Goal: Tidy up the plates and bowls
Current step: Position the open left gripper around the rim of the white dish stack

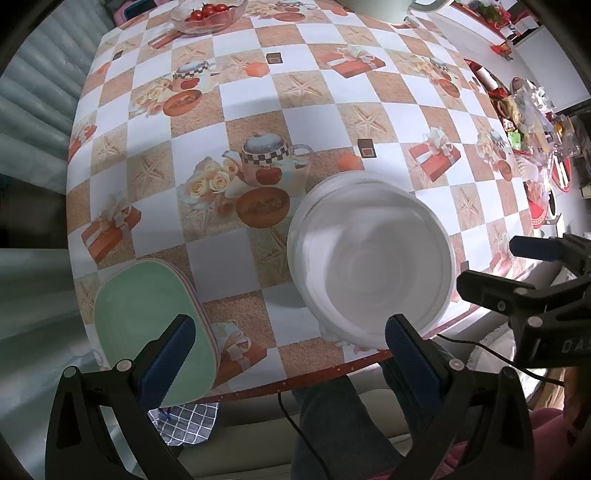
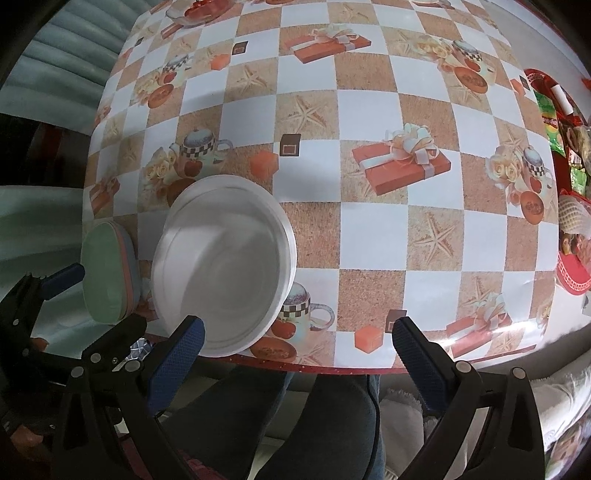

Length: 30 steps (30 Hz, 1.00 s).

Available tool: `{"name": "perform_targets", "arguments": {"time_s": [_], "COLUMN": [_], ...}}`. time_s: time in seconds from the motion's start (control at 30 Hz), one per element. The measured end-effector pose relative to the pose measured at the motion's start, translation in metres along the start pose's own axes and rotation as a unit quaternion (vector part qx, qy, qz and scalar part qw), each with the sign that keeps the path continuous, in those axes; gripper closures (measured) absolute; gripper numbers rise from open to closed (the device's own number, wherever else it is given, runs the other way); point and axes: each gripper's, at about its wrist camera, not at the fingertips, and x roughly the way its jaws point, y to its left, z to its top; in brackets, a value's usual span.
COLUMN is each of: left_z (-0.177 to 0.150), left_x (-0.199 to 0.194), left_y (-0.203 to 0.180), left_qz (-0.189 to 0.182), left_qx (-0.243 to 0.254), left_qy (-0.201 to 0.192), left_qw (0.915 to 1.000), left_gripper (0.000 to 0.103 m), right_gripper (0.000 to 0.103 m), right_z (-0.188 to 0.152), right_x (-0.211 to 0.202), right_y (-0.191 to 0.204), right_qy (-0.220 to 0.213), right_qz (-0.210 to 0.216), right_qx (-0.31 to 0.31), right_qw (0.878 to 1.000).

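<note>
Looking along the left gripper [image 1: 290, 341], its two blue-padded fingers [image 1: 168, 352] stand spread wide at the bottom of the frame, released and grasping nothing. Between and just above them, at lower centre-right, a stack of white bowls [image 1: 371, 264] sits on the checkered tabletop [image 1: 240, 110] near its red front edge. At lower left a stack of rounded rectangular plates [image 1: 147, 325], the top one pale green, rests at the tabletop's edge, partly behind the left finger. A glass bowl of tomatoes [image 1: 207, 14] stands at the upper left, far from the stacks. The right gripper [image 1: 535, 258] shows at the right edge, and the person's dark-trousered legs [image 1: 332, 424] fill the bottom centre. From the right wrist view, the right gripper [image 2: 299, 339] likewise has its fingers [image 2: 417, 354] parted wide and empty at the bottom. The stack of white bowls [image 2: 221, 266] lies at centre-left, just above the left-hand finger, with the green-topped stack of rounded rectangular plates [image 2: 107, 273] just beside it to the left. The left gripper [image 2: 62, 280] enters at the lower left edge beside those plates.
</note>
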Motion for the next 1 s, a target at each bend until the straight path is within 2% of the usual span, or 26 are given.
{"name": "perform_targets", "arguments": {"time_s": [1.0], "left_z": [0.007], "left_x": [0.011], "left_y": [-0.001], "left_qz": [0.000], "left_qx": [-0.001], "left_qy": [0.019], "left_qw": [0.9998], "left_gripper": [0.000], "right_gripper": [0.001], "right_z": [0.005], "right_x": [0.012], "right_y": [-0.004], "right_qy": [0.023], "right_qz": [-0.004], "right_qx": [-0.004], "right_qw": [1.000]}}
